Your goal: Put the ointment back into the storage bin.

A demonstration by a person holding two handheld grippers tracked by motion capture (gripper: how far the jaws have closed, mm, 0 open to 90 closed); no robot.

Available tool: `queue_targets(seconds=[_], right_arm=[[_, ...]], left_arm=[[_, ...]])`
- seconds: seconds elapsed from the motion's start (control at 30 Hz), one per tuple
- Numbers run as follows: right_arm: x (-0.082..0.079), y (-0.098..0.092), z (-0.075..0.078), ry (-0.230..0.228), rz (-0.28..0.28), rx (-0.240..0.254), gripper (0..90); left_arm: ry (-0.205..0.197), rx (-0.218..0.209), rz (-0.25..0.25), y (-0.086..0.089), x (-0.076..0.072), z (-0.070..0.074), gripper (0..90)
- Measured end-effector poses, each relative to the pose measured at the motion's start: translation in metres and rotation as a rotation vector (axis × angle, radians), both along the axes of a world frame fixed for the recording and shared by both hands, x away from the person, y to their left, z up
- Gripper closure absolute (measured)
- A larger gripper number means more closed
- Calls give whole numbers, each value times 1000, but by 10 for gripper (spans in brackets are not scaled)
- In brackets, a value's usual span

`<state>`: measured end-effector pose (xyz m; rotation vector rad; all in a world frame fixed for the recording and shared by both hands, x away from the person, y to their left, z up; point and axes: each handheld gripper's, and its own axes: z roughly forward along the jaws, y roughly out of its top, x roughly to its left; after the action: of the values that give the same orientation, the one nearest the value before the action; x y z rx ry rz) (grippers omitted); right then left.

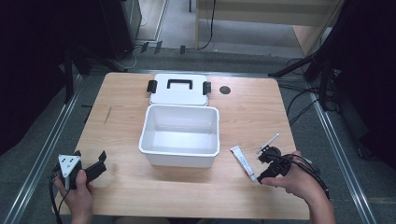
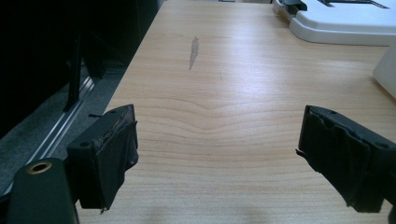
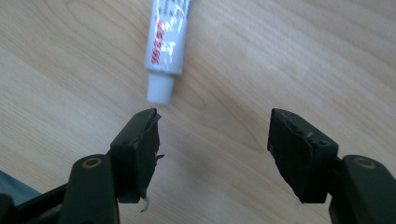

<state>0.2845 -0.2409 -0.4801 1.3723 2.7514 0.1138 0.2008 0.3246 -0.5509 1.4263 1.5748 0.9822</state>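
Your right gripper (image 3: 212, 144), jaws apart, sits off-line from the tube (image 3: 168, 35); closing now could knock its cap sideways.

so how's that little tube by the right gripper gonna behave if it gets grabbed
The tube looks small and thin, so probably light. Its glossy skin may slip between the jaws and dent if squeezed. It lies flat on the table, and its flattened-looking body suggests it won't roll far.
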Motion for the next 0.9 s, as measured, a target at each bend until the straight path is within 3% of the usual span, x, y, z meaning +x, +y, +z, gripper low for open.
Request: queue_targets(seconds=[0.17,0.5,0.9], right_arm=[[15,11,-1,13,-29,-14,400],[28,28,-6,91,-31,26,503],[38,50,-12,106,-31,-22,567]], left_arm=[[2,-3,-1,0,0,0,125],[6,-4,-4,1,0,0,124],[8,-5,-5,1,1,0,124]])
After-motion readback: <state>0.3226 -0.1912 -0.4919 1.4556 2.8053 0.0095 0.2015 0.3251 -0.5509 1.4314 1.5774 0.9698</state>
